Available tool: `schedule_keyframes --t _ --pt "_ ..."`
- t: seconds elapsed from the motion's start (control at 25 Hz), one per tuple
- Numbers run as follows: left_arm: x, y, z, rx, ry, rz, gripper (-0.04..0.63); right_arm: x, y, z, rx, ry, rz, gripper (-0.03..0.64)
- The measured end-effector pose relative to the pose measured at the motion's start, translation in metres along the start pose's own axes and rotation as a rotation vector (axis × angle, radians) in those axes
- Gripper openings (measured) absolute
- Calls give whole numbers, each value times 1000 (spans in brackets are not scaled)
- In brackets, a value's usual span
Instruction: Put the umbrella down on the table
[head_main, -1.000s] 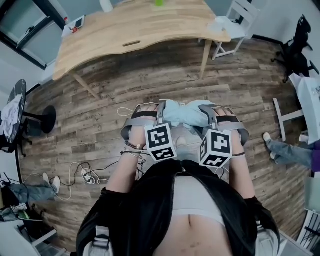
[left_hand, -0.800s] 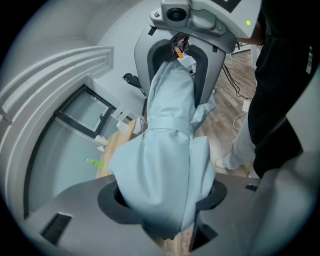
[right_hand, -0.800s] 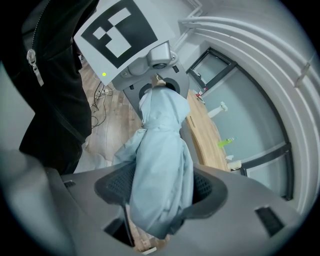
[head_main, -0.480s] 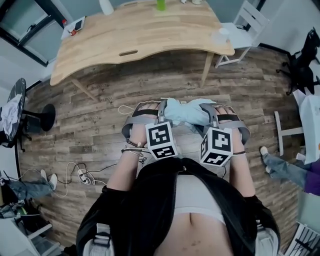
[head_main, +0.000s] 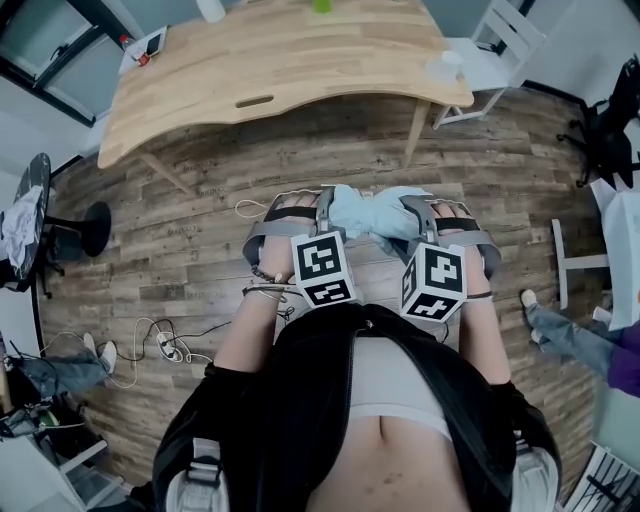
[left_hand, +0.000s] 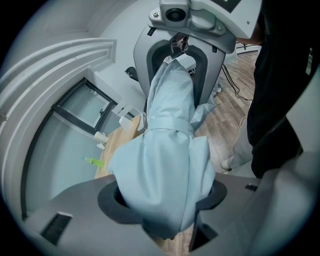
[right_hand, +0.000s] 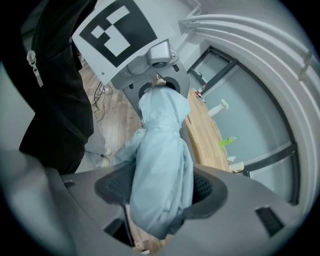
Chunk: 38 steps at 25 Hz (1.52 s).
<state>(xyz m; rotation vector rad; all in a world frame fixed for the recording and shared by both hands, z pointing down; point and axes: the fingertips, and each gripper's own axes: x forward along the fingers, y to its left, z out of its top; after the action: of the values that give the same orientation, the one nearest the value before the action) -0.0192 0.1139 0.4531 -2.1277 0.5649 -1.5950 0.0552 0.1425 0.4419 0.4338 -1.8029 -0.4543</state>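
A folded light-blue umbrella (head_main: 372, 212) hangs level in front of the person's body, above the wooden floor. My left gripper (head_main: 325, 208) is shut on its left end and my right gripper (head_main: 418, 215) on its right end. In the left gripper view the umbrella's cloth (left_hand: 167, 160) fills the jaws of my left gripper (left_hand: 165, 197) and runs to the right gripper (left_hand: 175, 55) opposite. The right gripper view shows the same cloth (right_hand: 162, 160) bunched in my right gripper (right_hand: 160, 190). The wooden table (head_main: 280, 70) lies ahead, apart from the umbrella.
A green bottle (head_main: 321, 5) and a white bottle (head_main: 210, 10) stand at the table's far edge. A white chair (head_main: 495, 55) is at its right end. A black stool (head_main: 85, 235) and floor cables (head_main: 165, 345) lie left; a person's legs (head_main: 560, 330) are right.
The person has stepped toward the table, which now sits a little nearer in the head view. Both grippers keep their hold on the umbrella.
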Motion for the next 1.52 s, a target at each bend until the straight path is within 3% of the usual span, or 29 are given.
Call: schedule_keyframes --t 0.68,1.52 --pt "26 31 -5 -25 -2 19 262 25 -34 -4 -31 8 -10 304" --pt "131 196 -20 44 -46 16 262 119 -198 -19 27 45 -47 304"
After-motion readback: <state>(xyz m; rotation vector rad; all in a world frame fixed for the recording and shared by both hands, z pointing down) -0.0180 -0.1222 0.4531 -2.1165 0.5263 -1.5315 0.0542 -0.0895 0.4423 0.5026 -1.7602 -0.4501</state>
